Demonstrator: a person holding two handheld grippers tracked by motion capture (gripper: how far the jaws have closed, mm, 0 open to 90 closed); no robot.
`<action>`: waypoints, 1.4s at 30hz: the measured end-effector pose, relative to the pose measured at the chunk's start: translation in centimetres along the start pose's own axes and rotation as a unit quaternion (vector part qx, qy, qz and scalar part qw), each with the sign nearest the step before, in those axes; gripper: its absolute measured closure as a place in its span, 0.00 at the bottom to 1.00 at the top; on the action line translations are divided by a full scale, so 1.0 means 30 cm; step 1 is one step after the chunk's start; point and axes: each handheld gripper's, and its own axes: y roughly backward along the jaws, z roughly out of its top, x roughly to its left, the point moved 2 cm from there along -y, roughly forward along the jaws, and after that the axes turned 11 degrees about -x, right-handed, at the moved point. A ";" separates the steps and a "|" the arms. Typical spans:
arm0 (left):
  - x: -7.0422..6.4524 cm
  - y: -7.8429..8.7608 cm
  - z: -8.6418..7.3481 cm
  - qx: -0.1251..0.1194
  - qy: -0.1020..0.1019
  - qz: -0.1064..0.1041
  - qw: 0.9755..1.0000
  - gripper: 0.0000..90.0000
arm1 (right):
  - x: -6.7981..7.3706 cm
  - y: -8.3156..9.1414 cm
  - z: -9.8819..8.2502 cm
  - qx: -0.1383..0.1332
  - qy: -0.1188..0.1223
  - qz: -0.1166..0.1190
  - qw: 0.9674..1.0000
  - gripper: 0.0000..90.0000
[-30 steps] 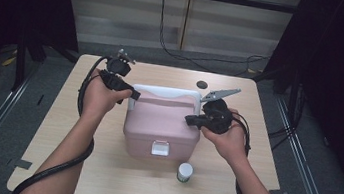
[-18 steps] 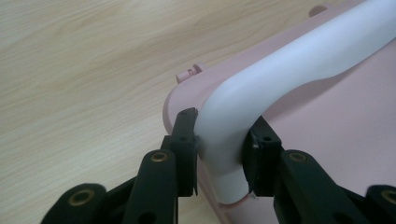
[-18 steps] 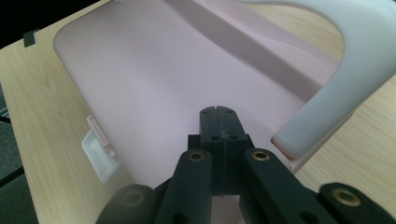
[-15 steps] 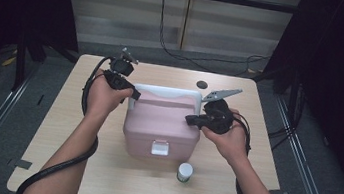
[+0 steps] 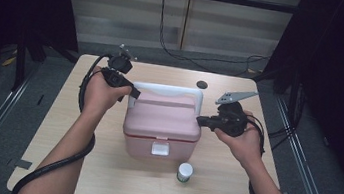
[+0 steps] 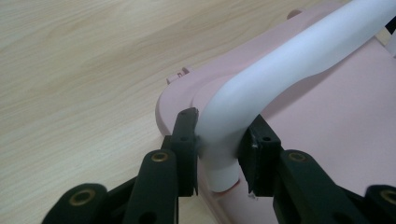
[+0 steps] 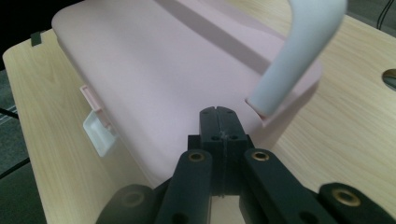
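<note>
A pink box (image 5: pixel 163 121) with a white carrying handle (image 5: pixel 168 90) stands mid-table, its white latch (image 5: pixel 158 148) facing the person. My left gripper (image 5: pixel 131 93) is at the handle's left end. In the left gripper view its jaws (image 6: pixel 219 144) have just been closing and now clamp the white handle (image 6: pixel 289 60) near its pivot on the pink lid (image 6: pixel 327 116). My right gripper (image 5: pixel 200 121) hovers by the box's right side. Its jaws (image 7: pixel 218 114) are shut with nothing between them, above the lid's edge (image 7: pixel 154 74) and next to the handle's other end (image 7: pixel 299 56).
A small jar (image 5: pixel 184 172) with a white lid and green label stands in front of the box. A dark round hole (image 5: pixel 202 85) marks the table behind it. Bare wood lies to the left and right of the box. Cables trail from both grippers.
My right gripper has drawn a little to the right, away from the box's side. The left hand stays at the handle's left end. Box and jar have not moved.
</note>
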 end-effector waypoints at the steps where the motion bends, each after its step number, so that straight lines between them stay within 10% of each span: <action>1: -0.002 0.002 0.002 -0.004 0.003 0.002 1.000 0.77 | -0.002 0.007 -0.002 0.004 0.001 -0.003 1.000 1.00; 13: -0.004 0.024 0.020 -0.010 0.000 -0.001 1.000 0.77 | -0.052 0.050 -0.070 0.017 -0.002 -0.017 1.000 1.00; 42: 0.009 0.032 0.018 -0.032 0.004 -0.007 0.999 0.77 | 0.005 -0.031 -0.096 0.010 -0.003 0.027 1.000 1.00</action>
